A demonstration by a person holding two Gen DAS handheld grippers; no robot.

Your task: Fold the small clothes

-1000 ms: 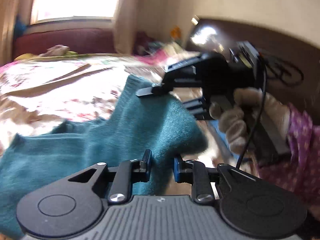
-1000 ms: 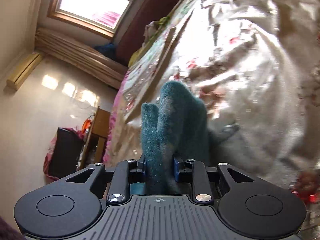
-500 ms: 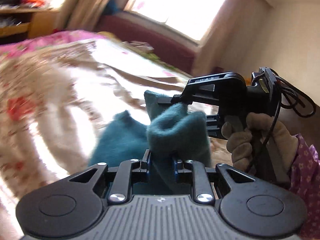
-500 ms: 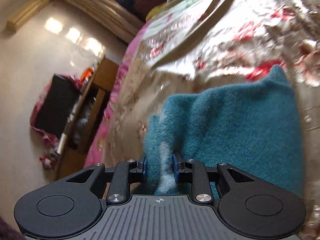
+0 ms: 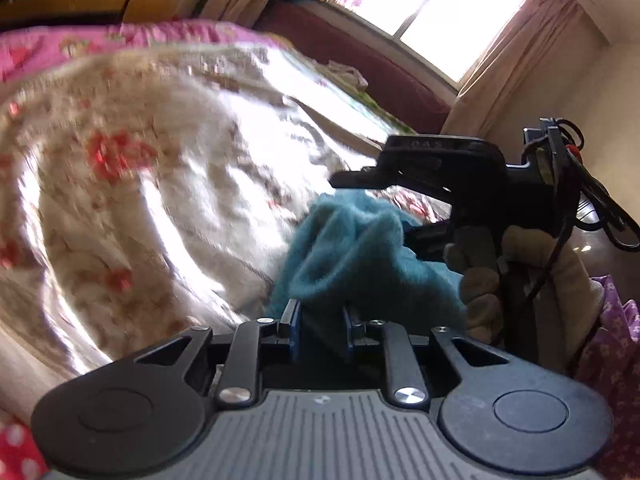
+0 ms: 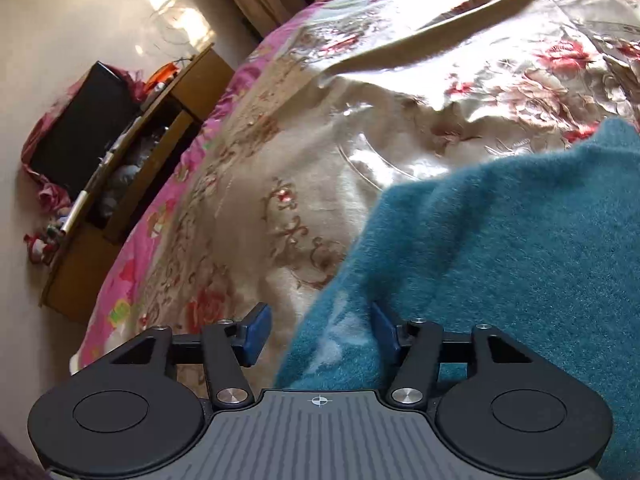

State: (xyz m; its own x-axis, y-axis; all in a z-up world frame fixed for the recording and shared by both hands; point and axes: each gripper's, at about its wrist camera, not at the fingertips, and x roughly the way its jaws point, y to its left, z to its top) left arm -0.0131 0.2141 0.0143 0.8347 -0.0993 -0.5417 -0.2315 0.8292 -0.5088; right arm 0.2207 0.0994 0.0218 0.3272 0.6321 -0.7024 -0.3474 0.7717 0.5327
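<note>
A teal knitted garment [image 6: 500, 248] lies in folds on the flowered bedspread [image 6: 360, 120]. My left gripper [image 5: 320, 320] is shut on a bunched edge of the garment [image 5: 352, 248], which rises in a hump just ahead of its fingers. In the left wrist view my right gripper [image 5: 374, 208] hovers over the same hump, held by a gloved hand [image 5: 480, 280]. The right wrist view shows my right gripper [image 6: 320, 328] with its jaws opening. The garment's edge lies loose between the blue pads [image 6: 256, 328], and the left pad stands apart from it.
The bedspread [image 5: 160, 200] spreads wide to the left, with a pink sheet [image 5: 120, 40] along its edge. A wooden shelf unit [image 6: 132, 184] and a black box [image 6: 80, 128] stand beside the bed. A dark red bench [image 5: 380, 72] sits under the window [image 5: 432, 12].
My right gripper's jaws have parted and let go of the teal fold they pinched. Both grippers carried the garment across the bed; it now rests lower on the bedspread.
</note>
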